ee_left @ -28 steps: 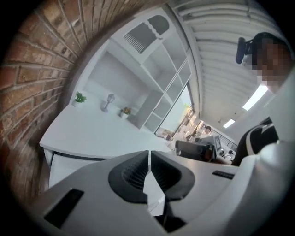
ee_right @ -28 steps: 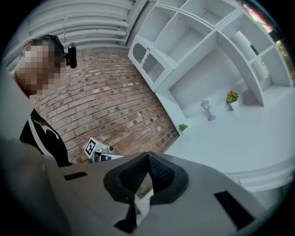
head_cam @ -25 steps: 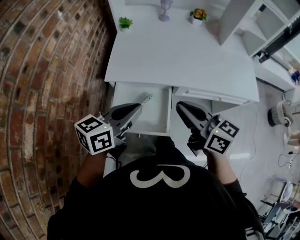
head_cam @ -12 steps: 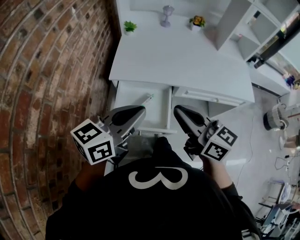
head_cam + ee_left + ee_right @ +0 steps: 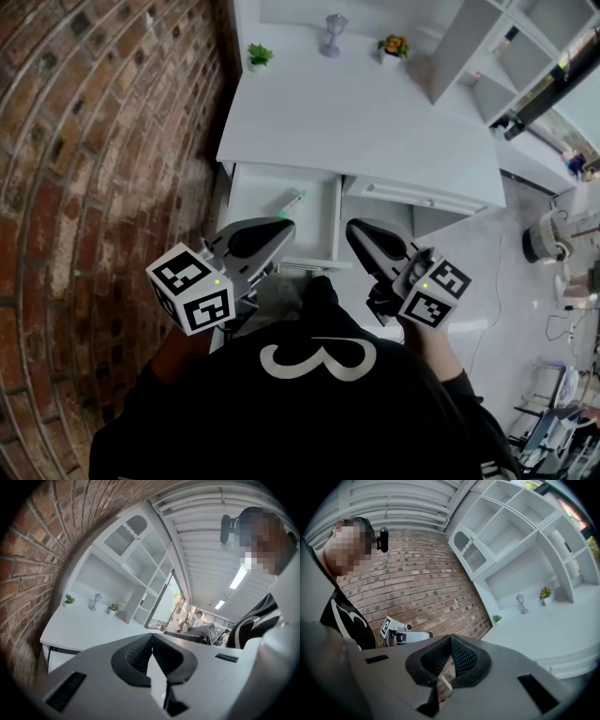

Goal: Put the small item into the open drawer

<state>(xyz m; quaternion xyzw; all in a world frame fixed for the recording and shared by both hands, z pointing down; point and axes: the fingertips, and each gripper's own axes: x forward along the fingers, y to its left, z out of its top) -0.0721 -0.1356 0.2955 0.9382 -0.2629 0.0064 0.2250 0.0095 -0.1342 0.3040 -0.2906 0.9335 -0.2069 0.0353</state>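
The small item [image 5: 292,201], a slim white stick with a green end, lies slanted inside the open drawer [image 5: 253,202] under the left part of the white desk [image 5: 356,122]. My left gripper [image 5: 285,226] hovers over the drawer's front edge, just short of the item, shut and empty. In its own view the left gripper [image 5: 151,637] shows its ribbed pads pressed together. Beside it my right gripper [image 5: 353,228] is in front of the shut drawer [image 5: 412,197], also shut with nothing in it. The right gripper view confirms the right gripper [image 5: 450,640] is shut.
A brick wall [image 5: 112,141] runs close along the desk's left side. At the desk's far edge stand a small green plant [image 5: 260,55], a little lamp figure [image 5: 334,33] and a flower pot [image 5: 392,47]. A white shelf unit [image 5: 473,47] rises at the right.
Both grippers have drawn back a little toward the person. The item stays lying in the drawer, now farther from the left gripper's tip.
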